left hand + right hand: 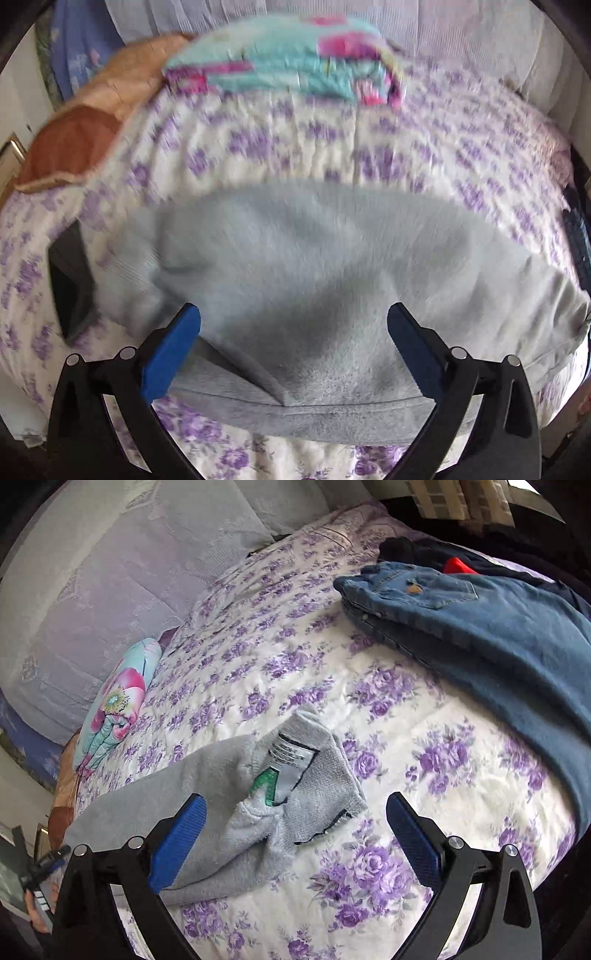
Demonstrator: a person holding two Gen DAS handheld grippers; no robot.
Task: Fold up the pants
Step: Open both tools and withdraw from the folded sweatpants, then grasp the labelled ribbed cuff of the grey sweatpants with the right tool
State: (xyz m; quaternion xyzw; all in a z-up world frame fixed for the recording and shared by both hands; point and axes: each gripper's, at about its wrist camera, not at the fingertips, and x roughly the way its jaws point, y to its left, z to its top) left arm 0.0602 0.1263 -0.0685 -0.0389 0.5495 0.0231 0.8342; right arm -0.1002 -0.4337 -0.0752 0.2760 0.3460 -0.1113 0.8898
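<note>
Grey sweatpants [295,266] lie spread on a bed with a purple-flowered cover [295,147]. In the left wrist view my left gripper [293,325] is open and empty, its blue pads just above the ribbed waistband near the bed's front edge. In the right wrist view the grey pants [207,786] show a turned-over corner with a white and green label [288,764]. My right gripper [295,812] is open and empty, hovering over that corner.
Folded blue jeans [480,627] lie on dark clothes at the right. A rolled turquoise and pink blanket [118,705] lies at the far side by a grey sofa back [110,572]. A brown cushion [74,144] sits at the left.
</note>
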